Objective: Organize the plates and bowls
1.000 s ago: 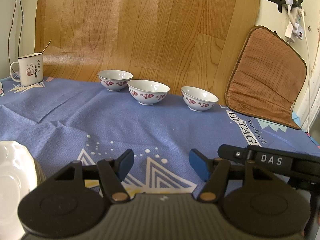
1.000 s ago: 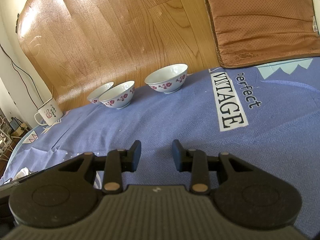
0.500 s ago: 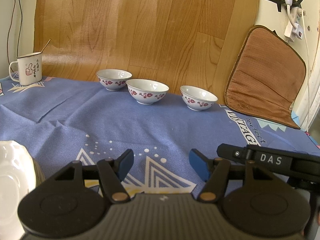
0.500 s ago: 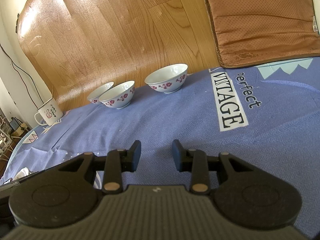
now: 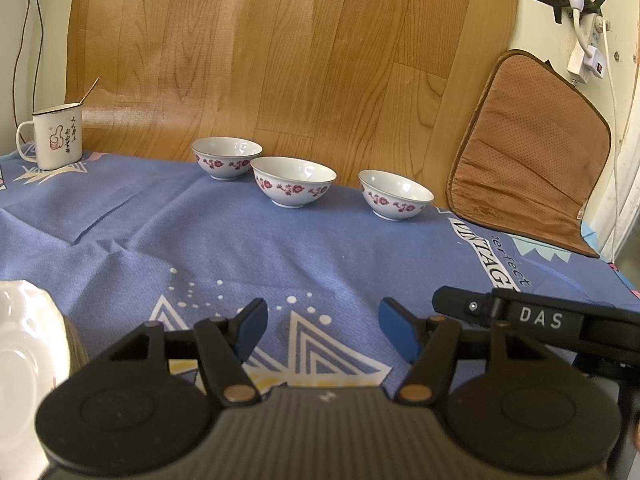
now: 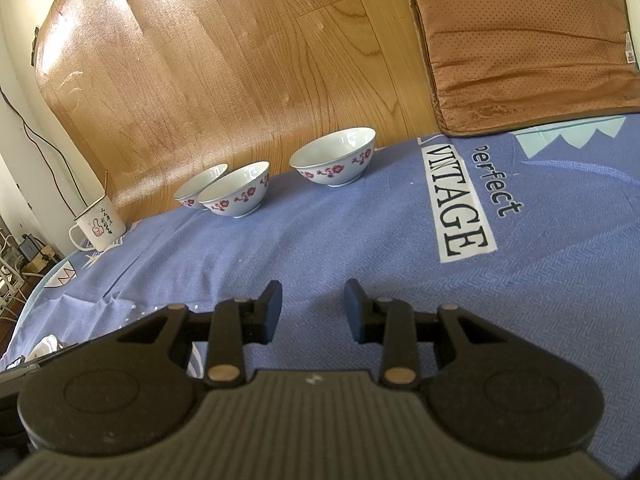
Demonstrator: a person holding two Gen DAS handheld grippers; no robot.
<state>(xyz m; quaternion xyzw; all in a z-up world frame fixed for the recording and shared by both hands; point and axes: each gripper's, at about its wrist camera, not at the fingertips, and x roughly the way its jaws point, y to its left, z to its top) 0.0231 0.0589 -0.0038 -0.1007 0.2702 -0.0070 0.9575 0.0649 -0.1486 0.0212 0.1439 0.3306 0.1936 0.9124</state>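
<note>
Three white bowls with red flowers stand in a row at the back of the blue cloth: a left bowl (image 5: 226,157), a middle bowl (image 5: 293,186) and a right bowl (image 5: 395,194). In the right wrist view they show as the right bowl (image 6: 334,156), the middle bowl (image 6: 235,193) and the left bowl (image 6: 199,185). A white plate (image 5: 24,364) lies at the near left. My left gripper (image 5: 322,330) is open and empty over the cloth, far in front of the bowls. My right gripper (image 6: 313,312) is open and empty, also short of the bowls.
A white enamel mug (image 5: 56,136) with a stick in it stands at the back left. A brown cushion (image 5: 532,152) leans on the wall at the back right. A wood-pattern sheet (image 5: 280,48) covers the wall behind. The other gripper's black body (image 5: 540,320) is at my right.
The left wrist view has shifted slightly, with the bowls sitting a little lower and left in frame. The right gripper has not moved.
</note>
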